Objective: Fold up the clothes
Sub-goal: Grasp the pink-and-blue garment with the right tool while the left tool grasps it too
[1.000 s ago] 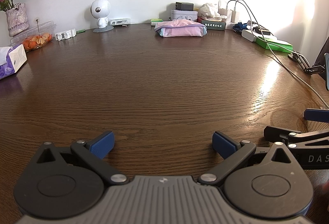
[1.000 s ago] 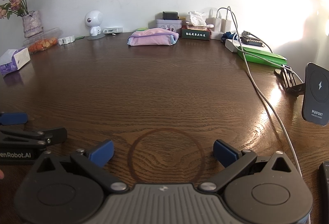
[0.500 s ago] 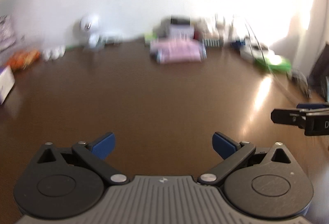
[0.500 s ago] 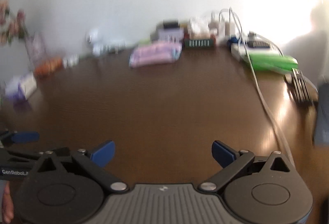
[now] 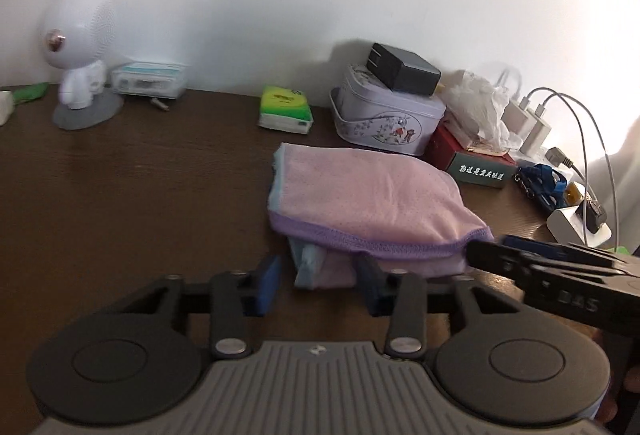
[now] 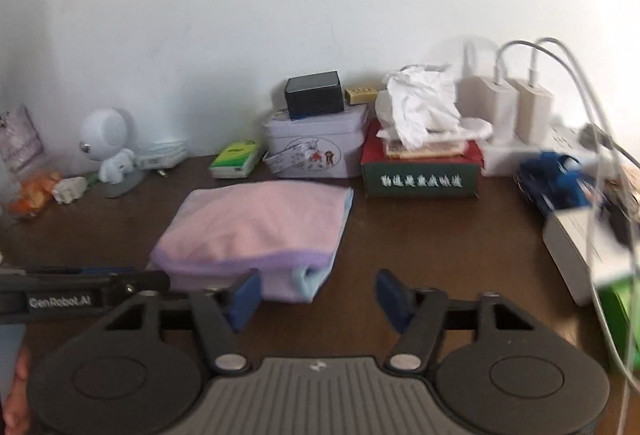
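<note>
A folded pink garment with a purple hem [image 5: 372, 211] lies on the dark wooden table [image 5: 120, 195] near the back wall. My left gripper [image 5: 320, 287] is at its near left corner. Its jaws are closing with the light-blue corner between them, and the left pad [image 5: 268, 287] stands a little apart from the cloth. In the right wrist view the same garment [image 6: 256, 227] has its near right corner between the closing jaws of my right gripper [image 6: 318, 297], not pinched. Each gripper shows in the other's view, the right gripper [image 5: 500, 255] and the left gripper [image 6: 120, 279].
Behind the garment stand a lilac tin [image 6: 316, 143] with a black charger [image 6: 316, 93] on it, a green tissue pack [image 5: 286, 109] and a red-and-green box [image 6: 420, 171]. A white robot figure [image 5: 80, 47] is at the left. White chargers and cables [image 6: 524, 103] crowd the right.
Both grippers have travelled forward across the table to the folded garment by the wall. Their jaws have narrowed from wide open around its near corners.
</note>
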Tool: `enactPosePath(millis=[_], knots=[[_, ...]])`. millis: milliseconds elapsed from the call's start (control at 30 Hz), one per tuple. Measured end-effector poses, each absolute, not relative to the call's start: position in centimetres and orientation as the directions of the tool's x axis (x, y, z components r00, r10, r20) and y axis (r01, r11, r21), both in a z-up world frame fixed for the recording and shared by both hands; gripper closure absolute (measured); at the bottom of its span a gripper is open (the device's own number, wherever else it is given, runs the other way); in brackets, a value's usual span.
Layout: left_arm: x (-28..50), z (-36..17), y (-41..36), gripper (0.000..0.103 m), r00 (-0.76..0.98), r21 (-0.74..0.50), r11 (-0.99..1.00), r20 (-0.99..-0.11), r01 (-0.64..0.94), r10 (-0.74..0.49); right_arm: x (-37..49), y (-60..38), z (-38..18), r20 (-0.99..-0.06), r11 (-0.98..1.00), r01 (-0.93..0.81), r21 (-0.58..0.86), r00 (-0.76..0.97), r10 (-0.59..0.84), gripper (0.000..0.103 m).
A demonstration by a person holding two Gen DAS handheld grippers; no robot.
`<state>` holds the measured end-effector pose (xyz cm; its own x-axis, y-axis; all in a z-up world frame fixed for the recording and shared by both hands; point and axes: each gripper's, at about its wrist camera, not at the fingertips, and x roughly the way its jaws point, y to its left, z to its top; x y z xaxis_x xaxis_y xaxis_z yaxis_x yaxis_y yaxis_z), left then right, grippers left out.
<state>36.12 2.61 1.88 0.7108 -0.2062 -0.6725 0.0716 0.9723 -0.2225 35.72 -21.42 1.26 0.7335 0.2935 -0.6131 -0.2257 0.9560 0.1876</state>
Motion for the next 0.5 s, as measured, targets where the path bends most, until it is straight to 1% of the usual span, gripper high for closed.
enactPosePath(millis=[33, 67, 100, 200, 333, 433, 500], knots=[[36.5, 1.6, 2.6, 0.099, 0.701, -0.225, 0.971, -0.679, 0.085, -0.219, 36.5, -21.2, 0.9, -0.619, 0.951, -0.241, 0.194, 0.722, 0.31, 0.077], [36.5, 1.8, 2.6, 0.099, 0.706, -0.228, 0.97, -0.673, 0.089, -0.223, 37.0, -21.1, 0.7, -0.628, 0.945, -0.252, 0.207, 0.706, 0.327, 0.103], [36.2, 2.4, 2.7, 0.1, 0.714, -0.242, 0.966, -0.659, 0.095, -0.236, 37.2, -21.0, 0.7, -0.626, 0.941, -0.259, 0.219, 0.702, 0.339, 0.102], [34.4, 6.1, 3.2, 0.1, 0.762, -0.269, 0.956, -0.592, 0.118, -0.261, 35.8, -21.1, 2.9, -0.554, 0.934, -0.265, 0.24, 0.753, 0.356, 0.103], [29.2, 15.4, 4.3, 0.101, 0.85, -0.342, 0.924, -0.423, 0.171, -0.314, 31.2, -21.6, 10.8, -0.409, 0.917, -0.325, 0.23, 0.823, 0.394, 0.103], [23.9, 22.2, 4.0, 0.1, 0.9, -0.301, 0.927, -0.302, 0.224, -0.315, 26.3, -22.0, 18.2, -0.279, 0.905, -0.38, 0.193, 0.863, 0.422, 0.103], [20.6, 24.6, 3.7, 0.1, 0.924, -0.256, 0.941, -0.254, 0.222, -0.287, 22.7, -21.9, 21.6, -0.218, 0.91, -0.393, 0.136, 0.884, 0.414, 0.103]])
